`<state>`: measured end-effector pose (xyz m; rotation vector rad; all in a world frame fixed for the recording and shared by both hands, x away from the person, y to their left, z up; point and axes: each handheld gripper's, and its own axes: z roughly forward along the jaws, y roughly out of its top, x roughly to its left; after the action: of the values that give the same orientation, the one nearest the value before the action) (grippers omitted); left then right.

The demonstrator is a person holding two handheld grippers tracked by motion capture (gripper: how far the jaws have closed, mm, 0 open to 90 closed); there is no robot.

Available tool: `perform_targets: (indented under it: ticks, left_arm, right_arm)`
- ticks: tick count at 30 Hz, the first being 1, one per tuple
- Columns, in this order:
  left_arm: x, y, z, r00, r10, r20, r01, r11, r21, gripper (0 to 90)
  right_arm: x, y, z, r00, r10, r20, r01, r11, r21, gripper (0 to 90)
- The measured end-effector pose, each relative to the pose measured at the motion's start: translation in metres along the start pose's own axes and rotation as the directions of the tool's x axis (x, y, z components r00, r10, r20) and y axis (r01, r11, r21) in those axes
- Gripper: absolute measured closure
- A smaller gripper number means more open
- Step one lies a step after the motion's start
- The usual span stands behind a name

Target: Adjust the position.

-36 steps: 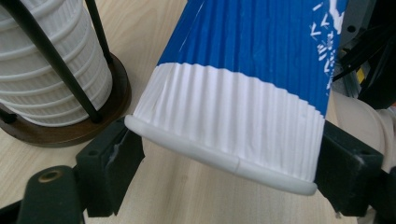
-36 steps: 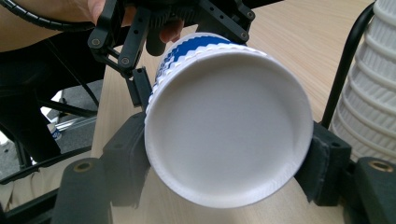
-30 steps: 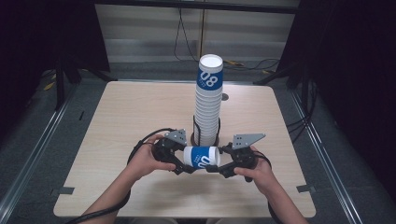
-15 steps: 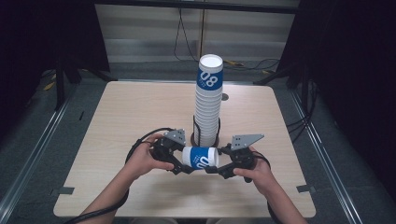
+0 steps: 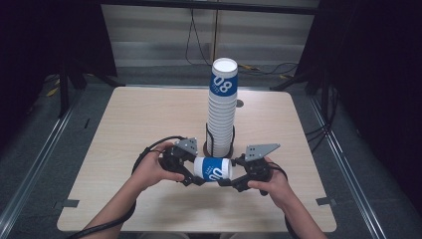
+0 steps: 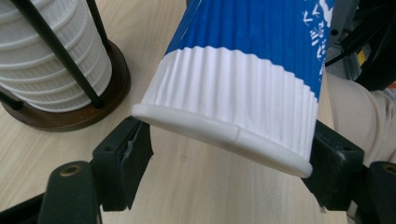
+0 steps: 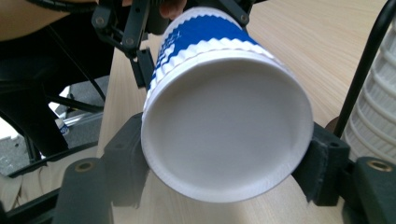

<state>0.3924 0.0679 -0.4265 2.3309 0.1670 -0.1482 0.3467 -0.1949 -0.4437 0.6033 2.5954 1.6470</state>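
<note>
A blue and white ribbed paper cup (image 5: pixel 214 169) lies on its side just above the table, held between both grippers. My left gripper (image 5: pixel 195 172) is shut on its rim end; in the left gripper view the jaws press either side of the cup (image 6: pixel 243 70) at the rolled rim. My right gripper (image 5: pixel 230 177) is shut on the base end. The right gripper view looks straight at the recessed bottom of the cup (image 7: pixel 224 121), with a jaw on each side. A hand holds each gripper.
A tall stack of upside-down cups (image 5: pixel 222 109) stands in a dark round holder (image 6: pixel 70 119) with black upright rods, just behind the held cup. The wooden table (image 5: pixel 149 114) has bare room to left and right. Dark floor and metal rails surround it.
</note>
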Motion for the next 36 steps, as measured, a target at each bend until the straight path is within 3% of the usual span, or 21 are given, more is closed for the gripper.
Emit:
perform_targets:
  ticks: [4,10,16,23,30,31,33,36]
  left_arm:
    - [0.000,0.000,-0.002,0.9999,-0.010,-0.012,0.010,0.9996,0.026,24.6]
    - [0.000,0.003,-0.006,0.9997,0.006,-0.024,-0.005,0.9980,0.064,25.7]
    - [-0.001,0.006,-0.008,0.9998,0.015,-0.010,-0.014,0.9961,0.088,26.8]
    - [0.001,0.006,-0.012,0.9997,-0.002,-0.026,0.005,0.9945,0.105,26.9]
    - [0.001,0.007,-0.015,0.9986,-0.005,-0.052,0.013,0.9897,0.142,26.8]
    - [0.003,0.008,-0.017,0.9995,-0.002,-0.031,0.007,0.9865,0.164,26.8]
    - [0.002,0.008,-0.017,0.9984,0.013,-0.056,-0.003,0.9851,0.172,26.8]
    - [0.002,0.009,-0.017,0.9985,0.012,-0.053,-0.001,0.9810,0.194,26.8]
  right_arm:
    - [0.001,0.000,0.001,0.9998,-0.010,0.017,0.010,1.000,0.009,23.1]
    - [0.001,-0.001,0.002,0.9997,-0.018,0.019,0.017,1.000,0.020,21.5]
    - [0.001,-0.002,0.004,0.9993,-0.029,0.023,0.029,0.999,0.032,18.6]
    - [0.001,-0.003,0.005,0.9986,-0.037,0.039,0.035,0.998,0.049,15.4]
    - [0.001,-0.004,0.007,0.9976,-0.049,0.049,0.045,0.996,0.082,14.7]
    - [0.002,-0.004,0.007,0.9976,-0.049,0.049,0.045,0.996,0.082,14.7]
    - [0.002,-0.004,0.008,0.9977,-0.049,0.046,0.045,0.995,0.085,14.6]
    - [0.003,-0.003,0.009,0.9971,-0.055,0.053,0.049,0.994,0.095,14.3]
